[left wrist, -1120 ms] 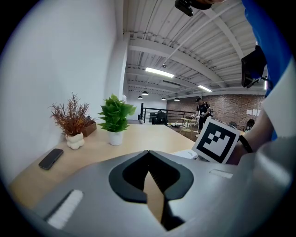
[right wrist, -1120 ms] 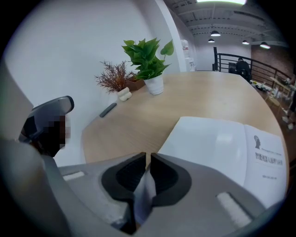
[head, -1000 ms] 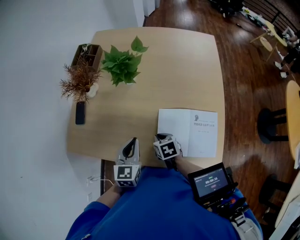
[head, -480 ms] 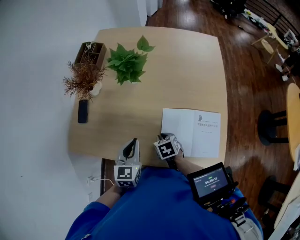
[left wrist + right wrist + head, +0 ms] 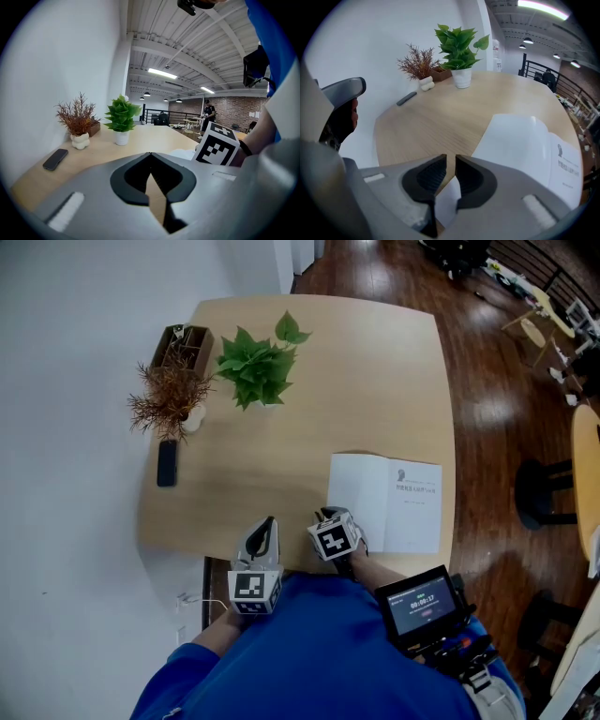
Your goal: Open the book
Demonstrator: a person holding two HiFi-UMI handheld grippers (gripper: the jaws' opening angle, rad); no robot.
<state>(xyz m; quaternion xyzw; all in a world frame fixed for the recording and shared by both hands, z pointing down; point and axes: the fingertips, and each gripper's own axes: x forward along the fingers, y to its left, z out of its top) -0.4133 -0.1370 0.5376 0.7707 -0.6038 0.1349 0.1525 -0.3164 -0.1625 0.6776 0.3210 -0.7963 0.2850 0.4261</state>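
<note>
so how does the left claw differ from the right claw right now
The left gripper has its claw shut on nothing, tips touching; the right gripper has its claw pinching a white page of the thin white book, tips a slit apart. The left sits clear of the book; the right is at its near left corner. Both are grey with dark pads.

- Book (image 5: 398, 507): thin, white, lies open at near-right of table (image 5: 281, 456).
- Left leaf bowed up, near-left corner raised; right pg flat w/ small print.
</note>
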